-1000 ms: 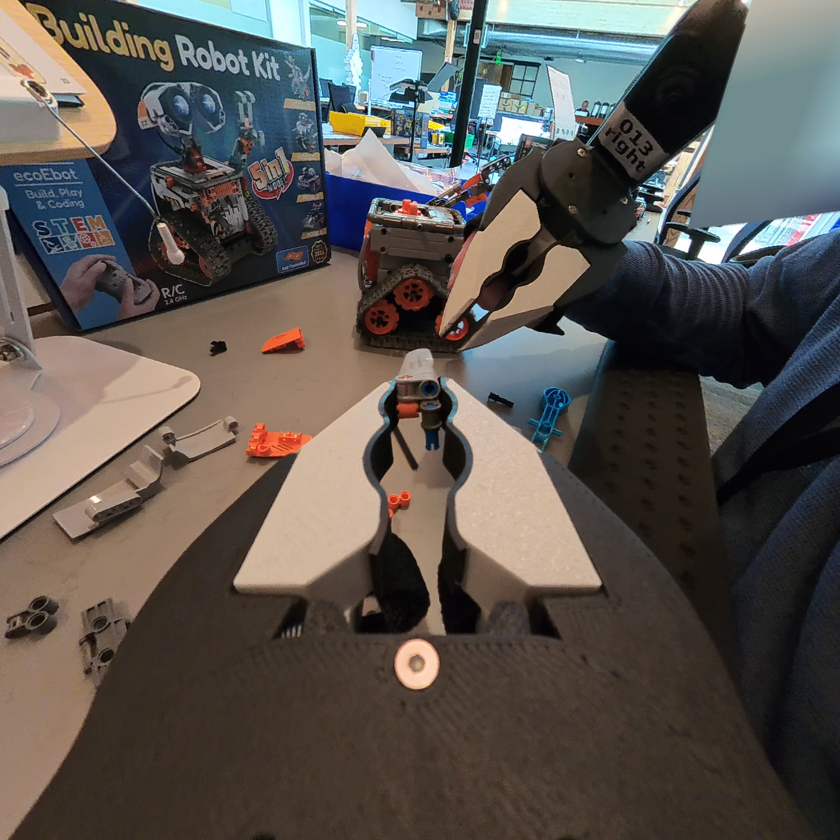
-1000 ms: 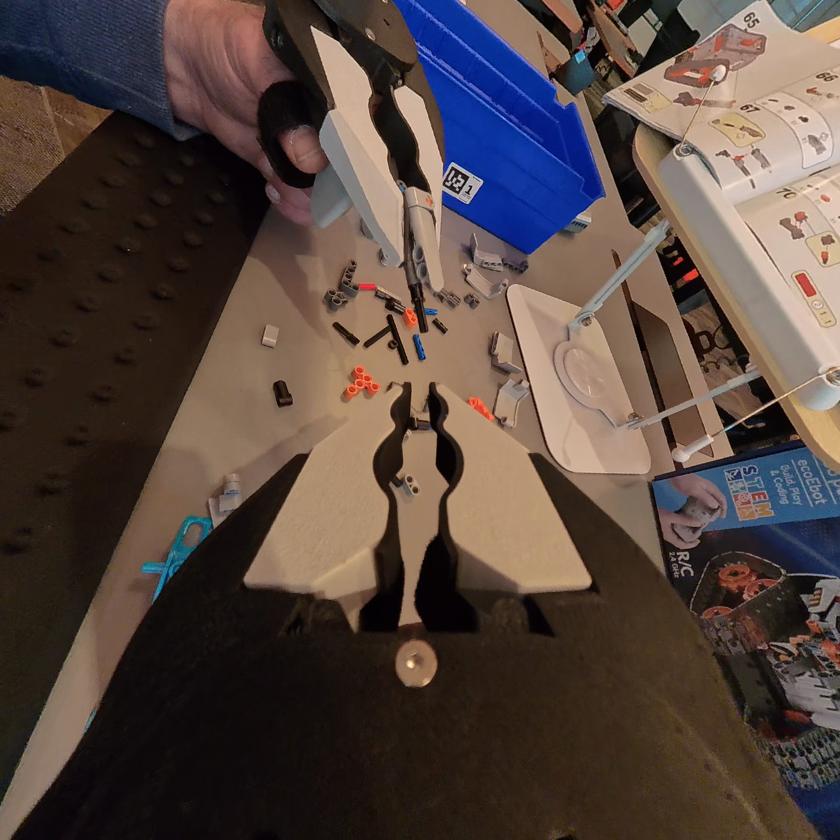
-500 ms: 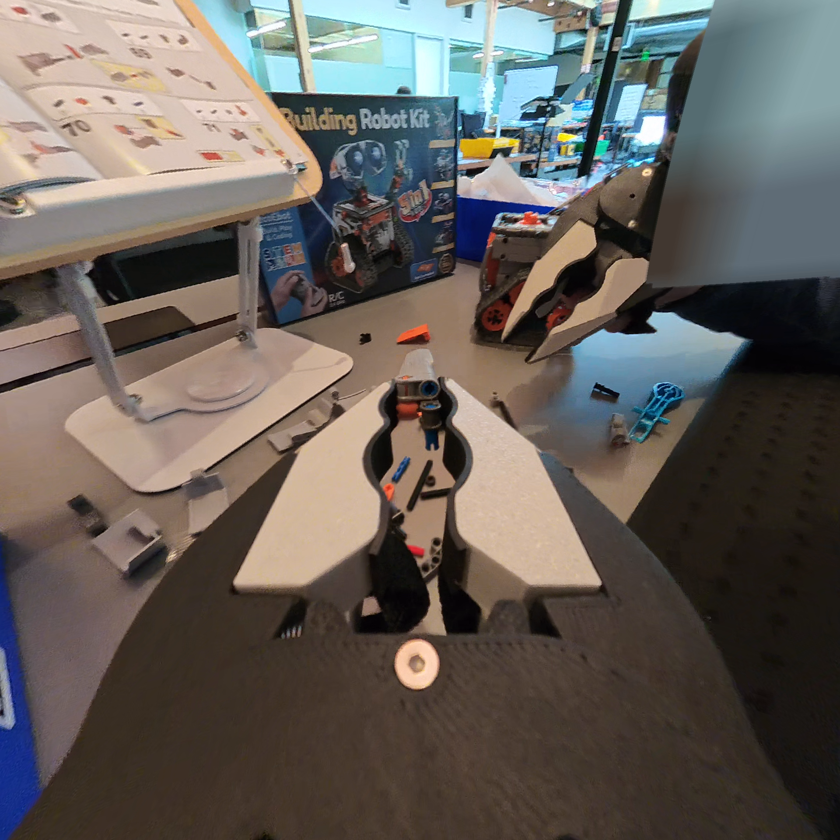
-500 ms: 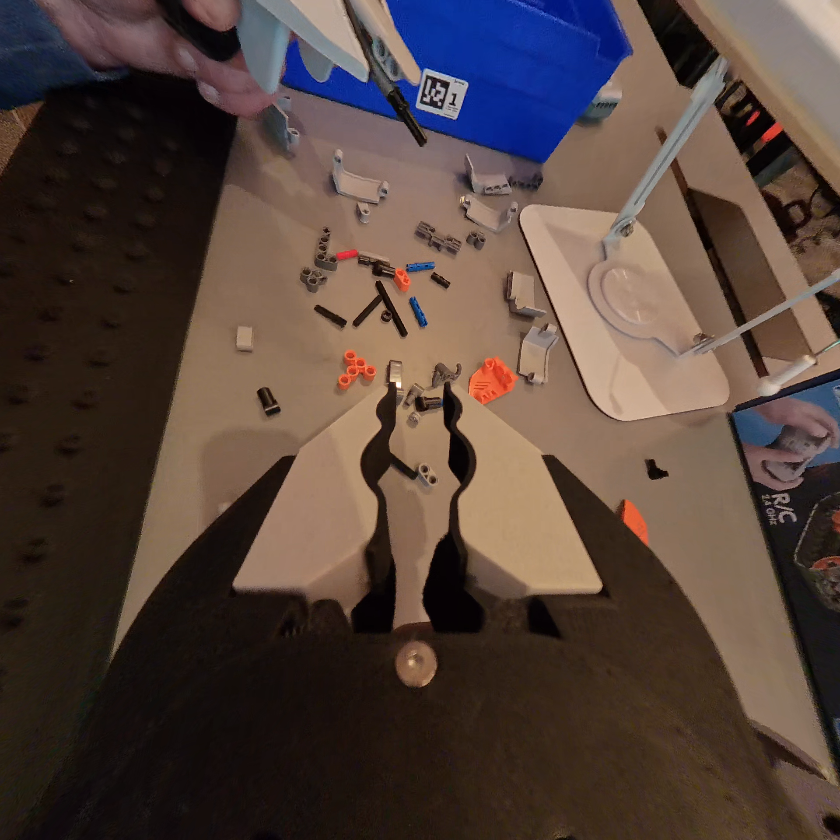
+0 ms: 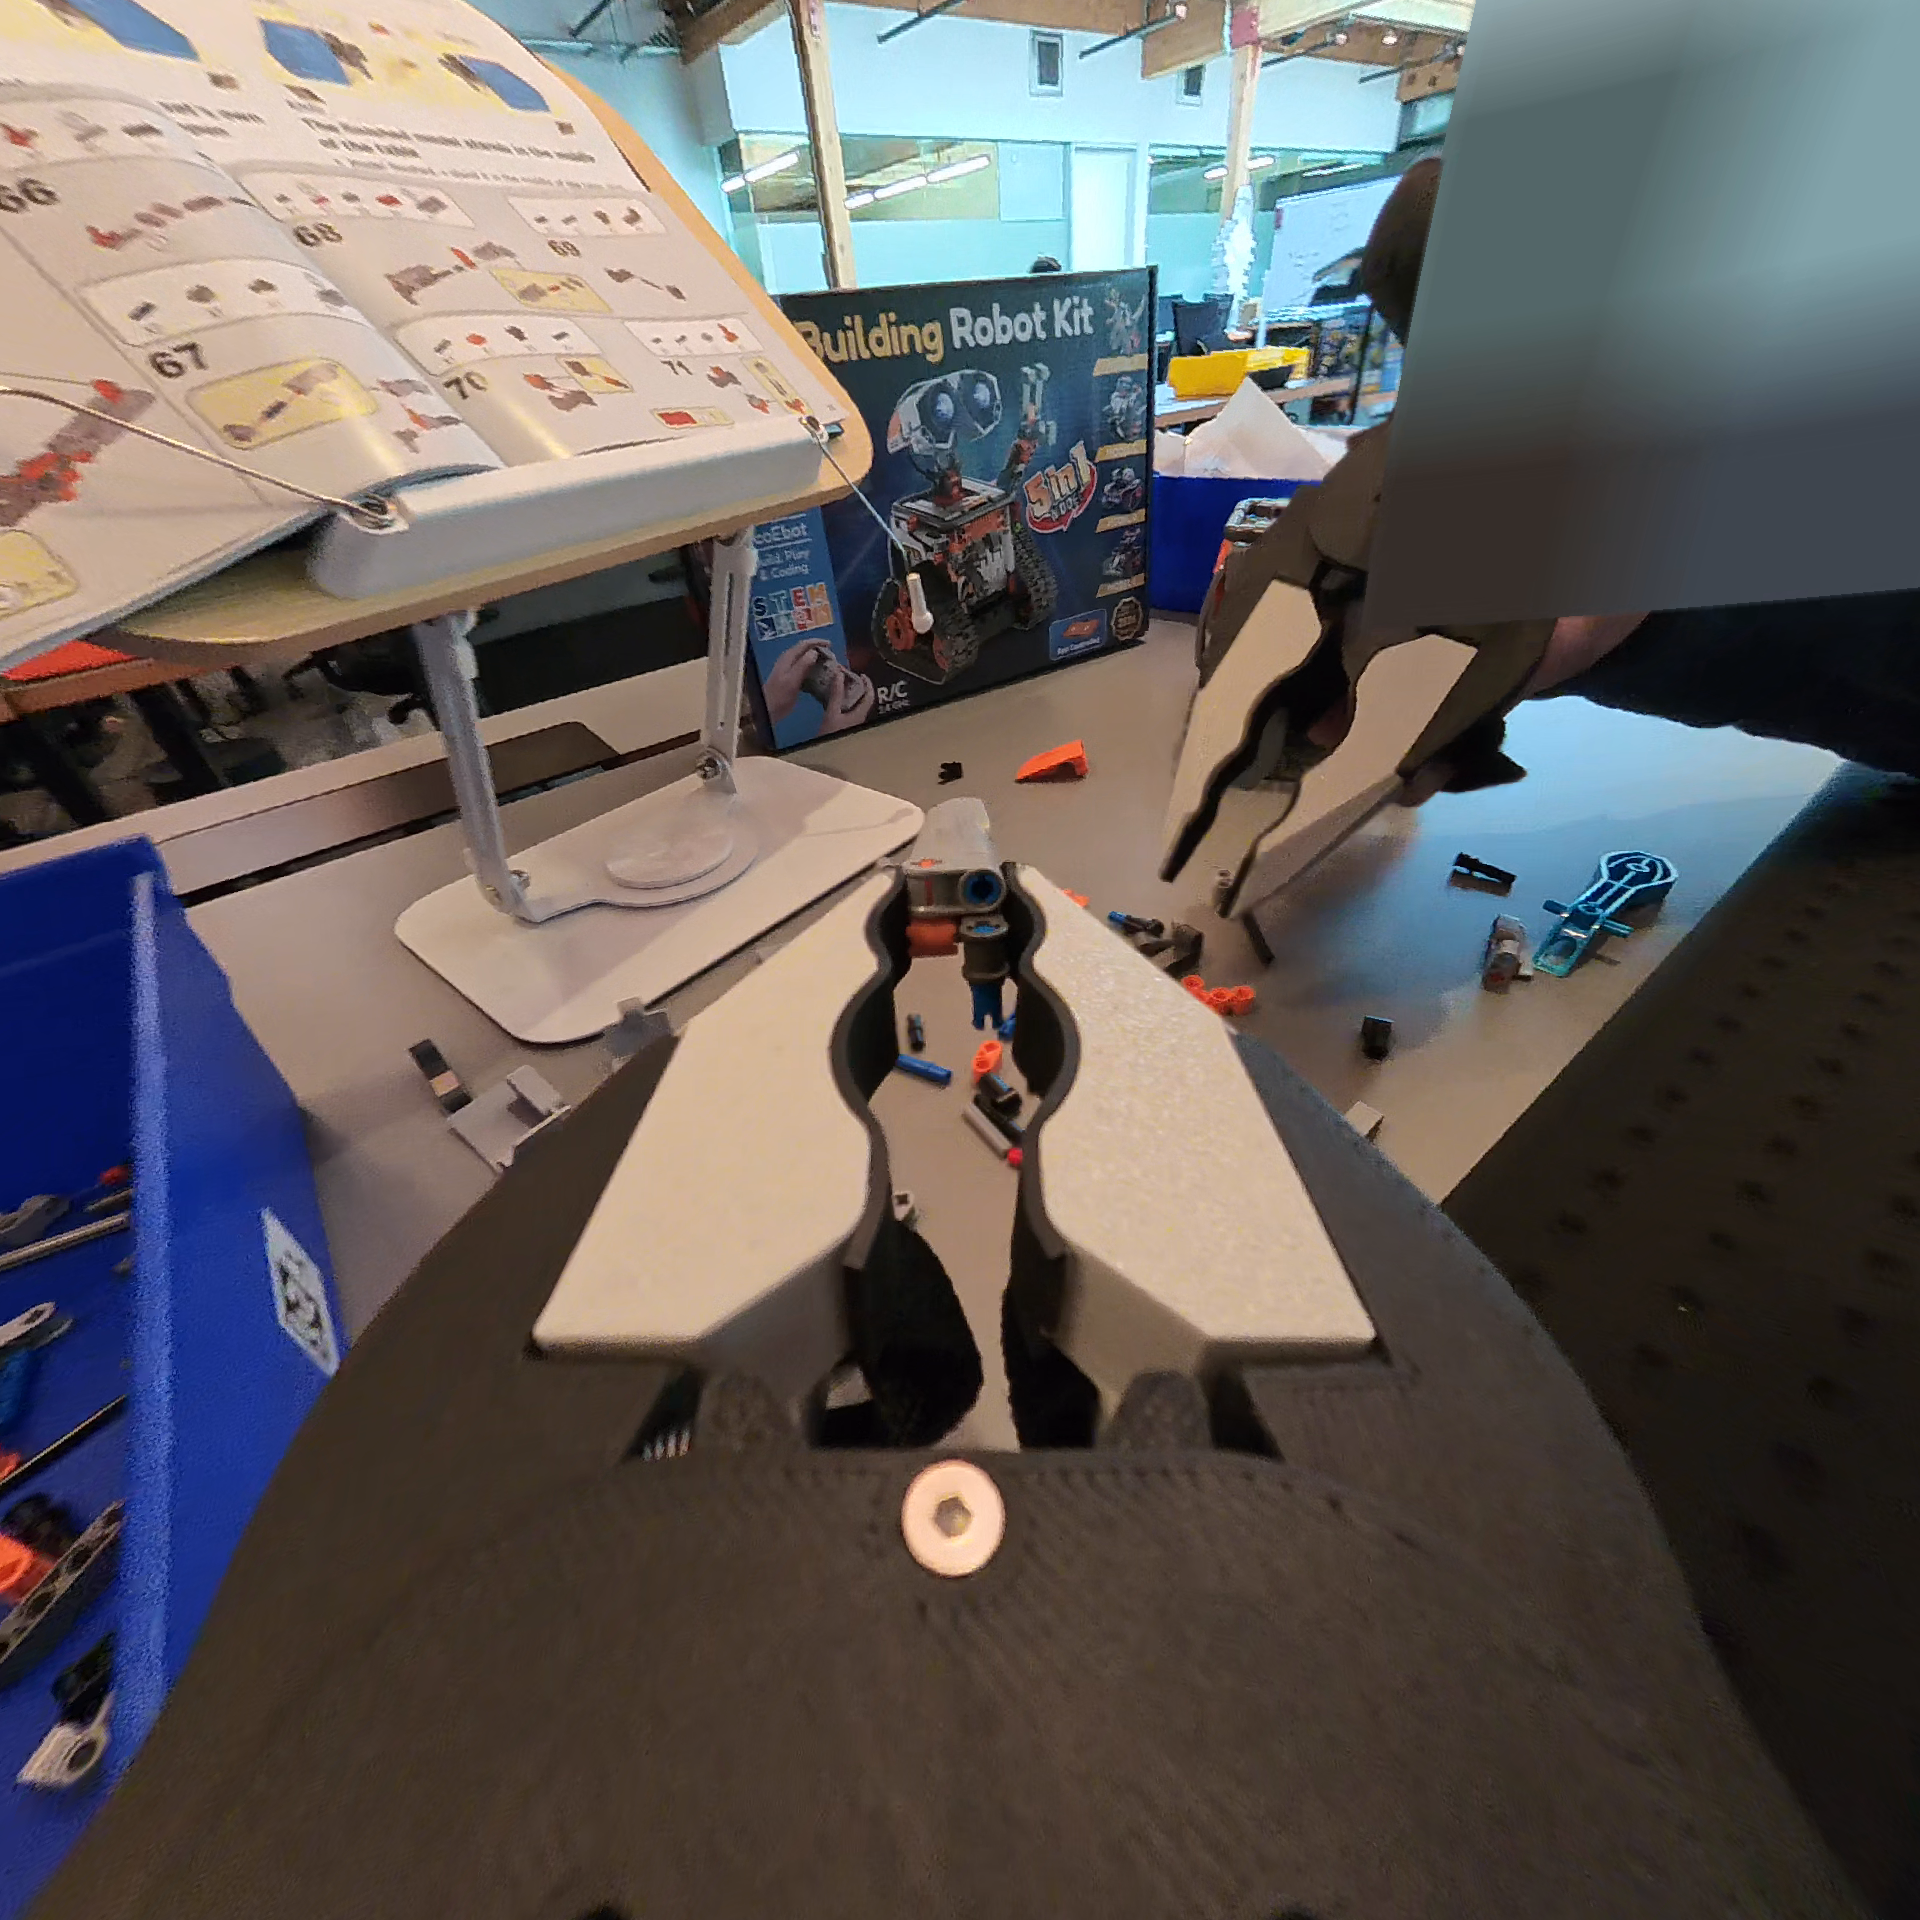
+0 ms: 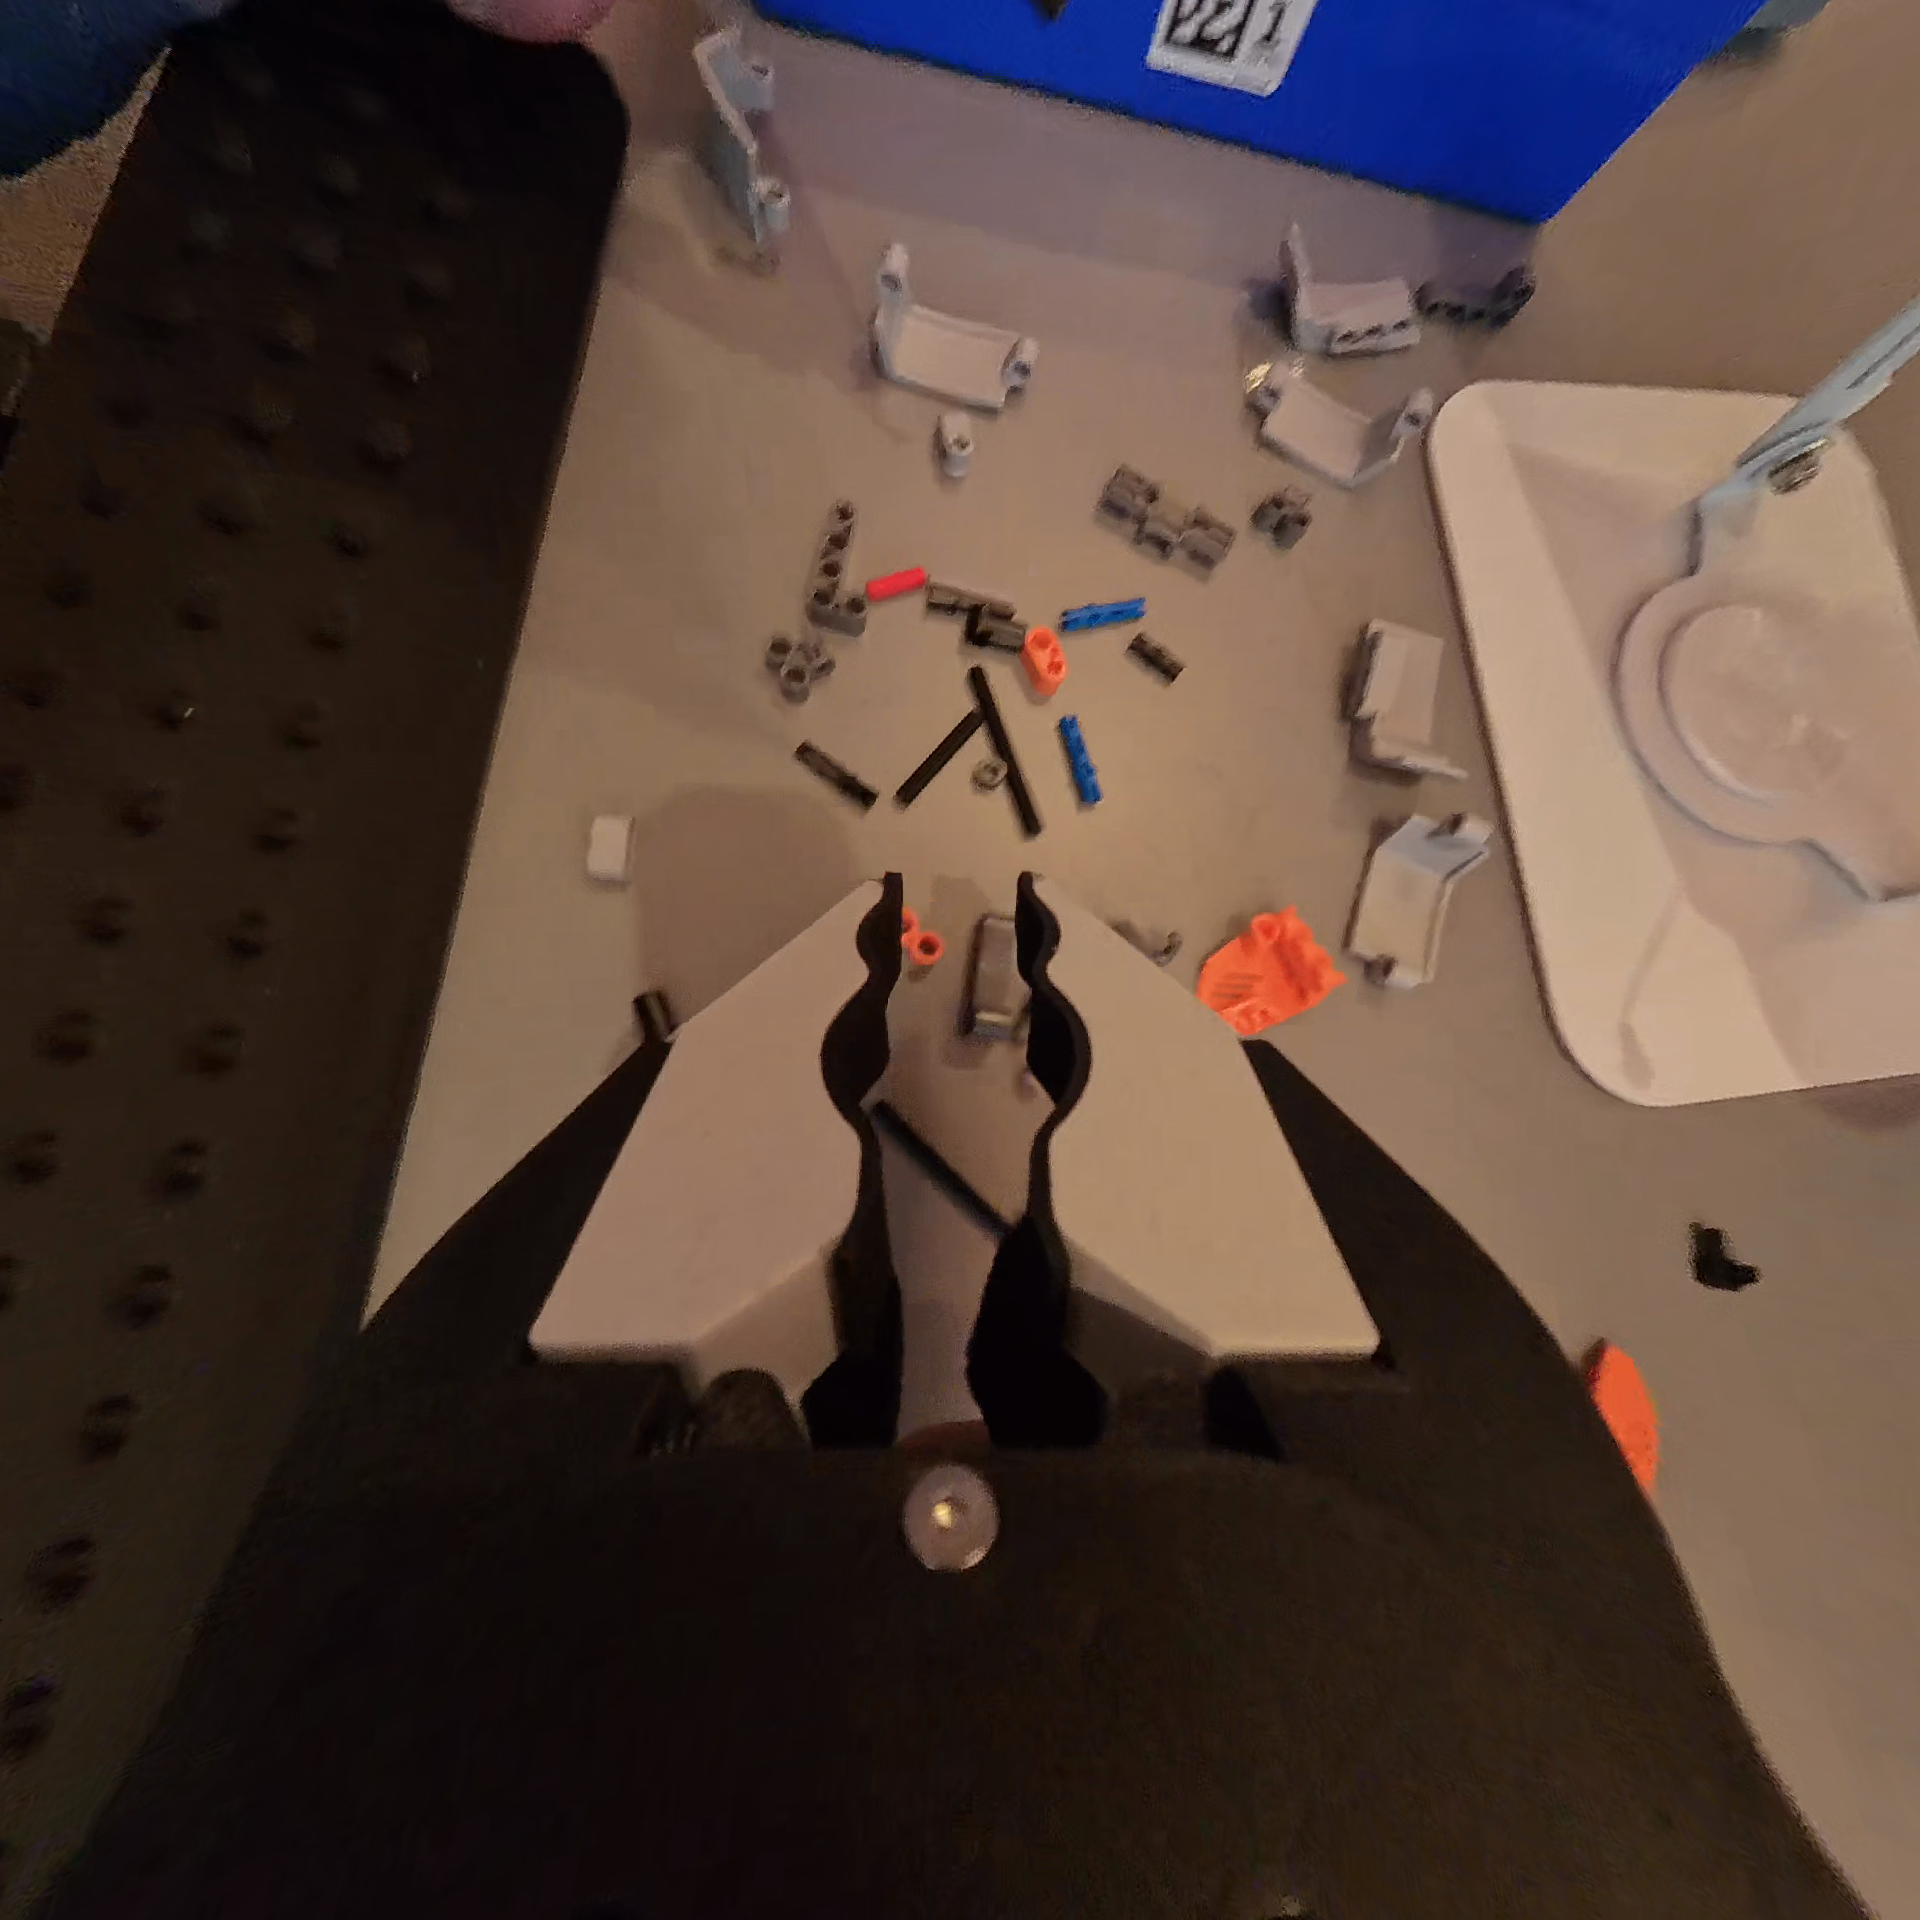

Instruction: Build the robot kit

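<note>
My left gripper (image 5: 956, 883) is shut on a small grey brick assembly (image 5: 954, 844) with a blue pin and an orange pin, held above the table. My right gripper (image 6: 956, 883) is open and low over loose parts. A small grey piece (image 6: 995, 971) lies between its fingers, with orange connectors (image 6: 920, 935) by the left finger and a thin black axle (image 6: 935, 1164) beneath. Just ahead lie black axles (image 6: 997, 758) and blue pins (image 6: 1081, 758). The right gripper also shows in the left wrist view (image 5: 1203, 885), tips close to the table.
A blue bin (image 6: 1455, 104) stands at the far edge, also in the left wrist view (image 5: 156, 1143). A white book stand base (image 6: 1662, 727) holds an open manual (image 5: 312, 312). A kit box (image 5: 966, 499) stands behind. A black studded mat (image 6: 260, 623) borders the table. An orange shell piece (image 6: 1262, 971) lies nearby. My right fingertips sit around 15 cm from my left ones.
My right gripper has dropped toward the table and moved over the loose parts. My left gripper, still holding the assembly, has swung left and back, bringing the blue bin into view.
</note>
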`<state>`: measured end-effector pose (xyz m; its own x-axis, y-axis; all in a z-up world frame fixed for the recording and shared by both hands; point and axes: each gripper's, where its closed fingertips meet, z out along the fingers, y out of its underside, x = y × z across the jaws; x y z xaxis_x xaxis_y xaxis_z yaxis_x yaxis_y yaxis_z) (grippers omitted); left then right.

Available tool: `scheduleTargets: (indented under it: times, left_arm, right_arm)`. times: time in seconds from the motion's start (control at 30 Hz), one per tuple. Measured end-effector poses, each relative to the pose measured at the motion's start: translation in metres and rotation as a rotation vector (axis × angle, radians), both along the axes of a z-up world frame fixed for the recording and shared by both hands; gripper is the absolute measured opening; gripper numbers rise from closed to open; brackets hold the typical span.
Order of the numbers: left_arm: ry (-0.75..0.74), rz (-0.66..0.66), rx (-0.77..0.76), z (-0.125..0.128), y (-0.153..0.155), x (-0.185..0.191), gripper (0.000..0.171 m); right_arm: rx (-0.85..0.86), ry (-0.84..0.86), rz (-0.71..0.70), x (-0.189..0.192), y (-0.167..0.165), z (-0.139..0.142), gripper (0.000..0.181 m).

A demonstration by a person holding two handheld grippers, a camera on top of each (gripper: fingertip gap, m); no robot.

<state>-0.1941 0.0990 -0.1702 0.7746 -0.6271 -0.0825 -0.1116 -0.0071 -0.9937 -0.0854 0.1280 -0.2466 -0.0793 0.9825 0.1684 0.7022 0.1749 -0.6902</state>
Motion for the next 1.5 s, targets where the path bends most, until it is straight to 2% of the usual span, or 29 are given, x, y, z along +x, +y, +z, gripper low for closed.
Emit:
scheduleTargets:
  times: [0.2,0.3,0.4,0.5,0.67,0.87,0.93,1.0,1.13,1.27,1.5]
  left_arm:
    - [-0.021,0.071,0.047,0.006,-0.014,-0.021,0.014]
    - [-0.011,0.083,0.061,0.007,-0.025,-0.03,0.014]
    - [-0.001,0.04,0.042,0.005,-0.034,-0.028,0.014]
    - [0.046,-0.036,0.022,-0.001,-0.035,-0.01,0.014]
    - [0.164,-0.073,0.006,-0.016,-0.019,0.015,0.014]
    - [0.239,-0.277,-0.067,-0.035,-0.028,0.067,0.014]
    - [0.325,-0.327,-0.11,-0.049,-0.026,0.085,0.014]
    - [0.401,-0.403,-0.168,-0.065,-0.026,0.101,0.014]
    - [0.519,-0.475,-0.267,-0.092,-0.022,0.118,0.014]
    - [0.619,-0.478,-0.327,-0.115,-0.02,0.12,0.015]
    - [0.615,-0.4,-0.289,-0.107,-0.013,0.11,0.027]
  right_arm:
    - [0.058,0.013,-0.034,-0.024,0.028,0.022,0.024]
    - [0.075,0.055,-0.062,-0.028,0.042,0.044,0.025]
    - [0.071,0.103,-0.083,-0.021,0.047,0.068,0.027]
    - [0.008,0.143,-0.049,-0.015,0.032,0.078,0.027]
    - [0.086,0.019,-0.04,-0.006,0.027,0.047,0.024]
    - [0.099,0.053,-0.142,0.032,0.041,0.062,0.023]
    - [0.087,0.074,-0.161,0.044,0.039,0.067,0.023]
    - [0.072,0.082,-0.171,0.053,0.035,0.064,0.023]
    - [0.043,0.056,-0.156,0.064,0.022,0.043,0.023]
    - [-0.002,0.057,-0.134,0.066,0.013,0.027,0.022]
    - [-0.013,0.069,-0.108,0.067,0.008,0.019,0.022]
